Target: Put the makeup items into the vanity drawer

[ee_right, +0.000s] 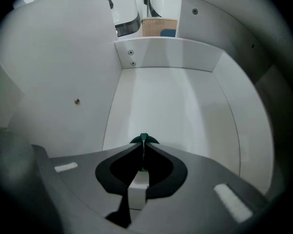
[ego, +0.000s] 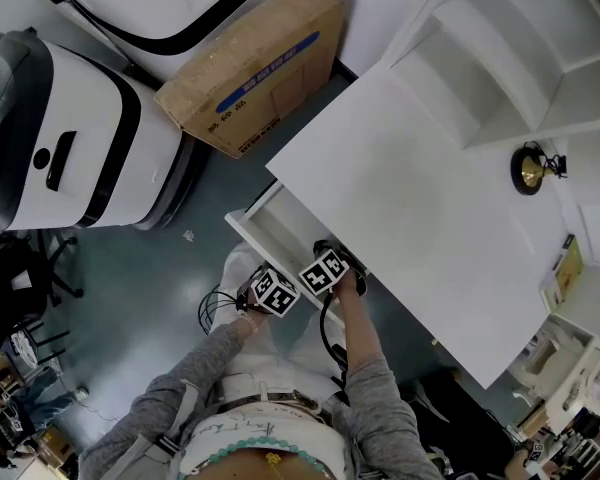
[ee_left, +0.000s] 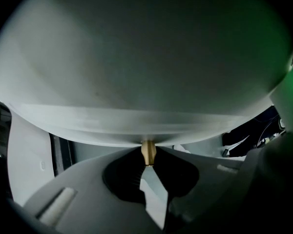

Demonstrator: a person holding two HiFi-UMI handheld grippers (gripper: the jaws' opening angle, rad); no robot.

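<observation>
So, head view first: the drawer point(ego: 252, 230) stands pulled out from the white desk point(ego: 400, 198), and the person's arms point(ego: 365, 358) reach down to its front end. You can't see what either tool is gripping from up there though, that's where the other two cameras help. Left gripper view: the left tongs point(ee_left: 148, 161) are clenched on a small brass-coloured knob point(ee_left: 148, 149). It sticks out of a white panel that fills most of the picture and looks like the drawer's front. Right gripper view looks straight into the drawer, all white floor and walls. The right tongs point(ee_right: 143, 152) are pinched tight on a thin green item point(ee_right: 143, 138) held over the drawer floor near the front end. Too little of it shows to tell what it is. Only the head view catches the rest: a black and gold item point(ego: 528, 168) sits on the desk well away from the drawer, up by the shelves point(ego: 510, 58), and a cardboard box point(ego: 255, 68) lies on the floor beyond the drawer's far side
</observation>
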